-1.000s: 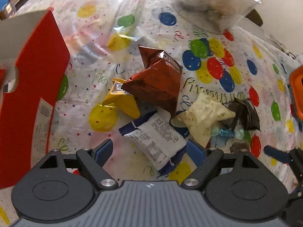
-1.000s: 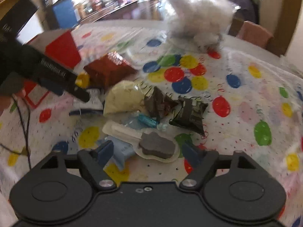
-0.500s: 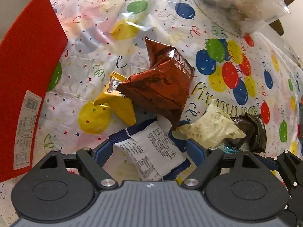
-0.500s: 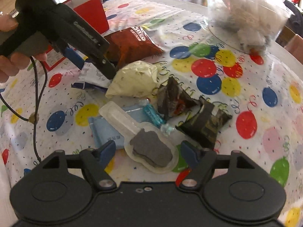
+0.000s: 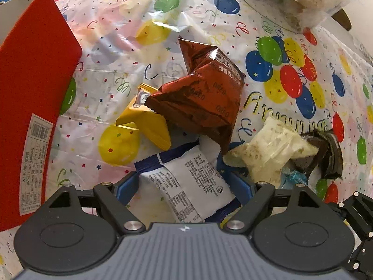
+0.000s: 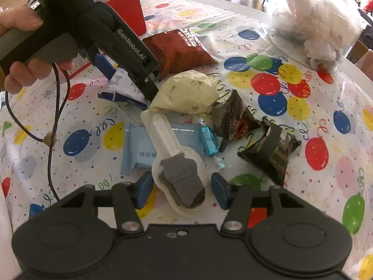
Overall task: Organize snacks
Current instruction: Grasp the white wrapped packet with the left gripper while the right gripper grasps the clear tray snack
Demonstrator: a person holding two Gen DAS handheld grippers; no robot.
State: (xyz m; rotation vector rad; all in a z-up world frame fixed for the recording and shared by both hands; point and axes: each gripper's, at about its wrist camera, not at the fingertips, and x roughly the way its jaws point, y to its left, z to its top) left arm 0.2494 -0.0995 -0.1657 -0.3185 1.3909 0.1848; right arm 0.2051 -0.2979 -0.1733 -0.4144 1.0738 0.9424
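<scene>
Snacks on balloon tablecloth [image 6: 303, 53]: two dark packets [image 6: 268, 151]; left hand-held gripper [image 5: 186, 186] wide apart, right hand-held gripper [image 6: 181, 191] closing around clear lollipop pack [image 6: 179, 175].

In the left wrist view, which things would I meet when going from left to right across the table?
Red box → yellow packet → brown Oreo bag → pale cream packet → dark wrappers.

Snack pile [image 5: 200, 107] crowded at centre of tablecloth [image 5: 112, 46]; packets overlapped, few gaps between. Left side blocked by red box [image 5: 30, 88]. Far right corner occupied by clear bag [image 6: 314, 16]. Bare cloth seen beyond the pile and at near left.
</scene>
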